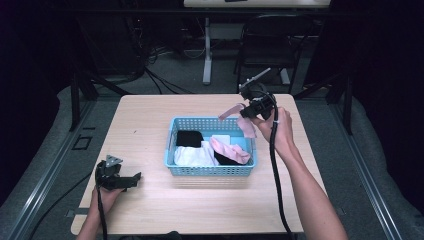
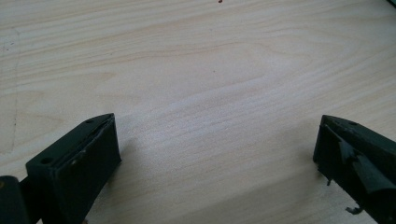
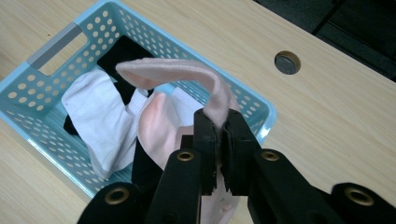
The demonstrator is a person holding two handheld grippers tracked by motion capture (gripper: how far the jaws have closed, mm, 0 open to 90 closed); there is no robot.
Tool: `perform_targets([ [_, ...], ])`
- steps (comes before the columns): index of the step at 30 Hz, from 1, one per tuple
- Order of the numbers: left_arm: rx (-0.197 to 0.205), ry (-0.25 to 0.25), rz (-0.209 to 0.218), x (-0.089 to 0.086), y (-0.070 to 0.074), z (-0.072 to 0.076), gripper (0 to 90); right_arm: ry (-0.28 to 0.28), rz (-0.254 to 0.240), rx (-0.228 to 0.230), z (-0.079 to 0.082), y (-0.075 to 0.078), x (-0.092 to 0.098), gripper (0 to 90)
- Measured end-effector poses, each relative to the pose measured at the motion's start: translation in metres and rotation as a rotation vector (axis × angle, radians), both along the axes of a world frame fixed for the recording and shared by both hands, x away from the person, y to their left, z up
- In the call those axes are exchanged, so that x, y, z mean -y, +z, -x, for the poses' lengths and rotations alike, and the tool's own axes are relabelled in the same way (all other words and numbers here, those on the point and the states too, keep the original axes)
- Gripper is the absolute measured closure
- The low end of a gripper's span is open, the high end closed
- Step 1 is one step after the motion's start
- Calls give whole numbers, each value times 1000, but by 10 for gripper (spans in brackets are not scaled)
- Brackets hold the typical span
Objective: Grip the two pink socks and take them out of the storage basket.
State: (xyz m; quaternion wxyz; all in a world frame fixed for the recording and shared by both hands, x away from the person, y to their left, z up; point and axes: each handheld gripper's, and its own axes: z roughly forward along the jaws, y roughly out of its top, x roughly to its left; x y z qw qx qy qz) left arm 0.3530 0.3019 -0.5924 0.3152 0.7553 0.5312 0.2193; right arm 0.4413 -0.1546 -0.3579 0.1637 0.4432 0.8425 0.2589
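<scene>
Pink sock (image 3: pixel 187 70) is clamped between the closed jaws of the right gripper (image 1: pixel 248 111), which is held raised above the far right corner of the blue basket (image 1: pixel 172 165); in the right gripper view the sock is seen pinched near its middle, one end arching up and away from the jaw tips and curling over the basket, the other end hanging below the jaws toward the person. Its long axis is thus bent over the jaw tips rather than laid straight. Directly beneath and beyond the jaws, inside the basket, a second pink sock (image 1: pixel 231 150), a white cloth (image 1: pixel 194 156) and a black cloth (image 1: pixel 189 138) are piled. The table (image 1: pixel 150 110) is bare to either side of the basket. The left gripper (image 1: pixel 131 181) is rested on the table well apart from the basket, at its near left, with its jaws spread wide and nothing between them; bare wood is seen between them in the left gripper view. The held sock lies far nearer the right hand (image 1: pixel 280 131), so any placing or handing over is judged to fall to it.
</scene>
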Motion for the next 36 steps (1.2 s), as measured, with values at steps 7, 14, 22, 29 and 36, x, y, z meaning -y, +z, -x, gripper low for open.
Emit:
perform_targets([
  [7, 0, 0, 0, 0, 0, 0, 4, -21, -9, 17, 10, 9, 18, 853],
  [14, 0, 0, 0, 0, 0, 0, 4, -46, -9, 35, 22, 12, 39, 853],
  [22, 1, 0, -1, 0, 0, 0, 5, -104, -21, 33, 30, 3, 72, 853],
  [29, 1, 2, 0, 0, 0, 0, 5, -150, -24, 12, 37, -14, 99, 852],
  [36, 2, 1, 0, 0, 0, 0, 5, -198, -18, -38, 40, -46, 121, 852],
])
